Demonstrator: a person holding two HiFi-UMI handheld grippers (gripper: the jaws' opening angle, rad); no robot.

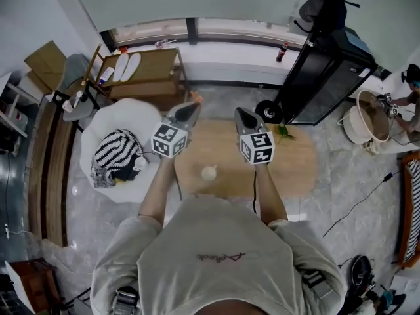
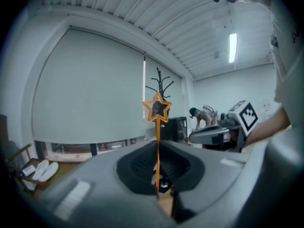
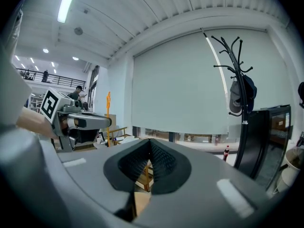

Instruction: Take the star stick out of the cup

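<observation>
1. The left gripper (image 2: 157,144) is pinching the star stick (image 2: 157,129) low on its shaft. The orange star stands upright at 12 o'clock above the jaws, and this low, firm hold likely keeps the thin stick from tipping.
2. The cup (image 1: 209,172) sits on the wooden worktop (image 1: 295,163) at 6 o'clock from both grippers, between the person's forearms. The stick is raised well apart from it, so the removal looks done.
3. The right gripper (image 3: 150,141), its jaws pressed together on nothing, hovers at 3 o'clock of the left one, apparently idle.
4. Only the left gripper view shows the pinch and the star's hollow outline.
5. Only the head view shows the cup, and there the stick is just an orange fleck at the left gripper's tip.
6. The right gripper view catches the left gripper at 9 o'clock with the stick as a thin orange line, and no cup.
</observation>
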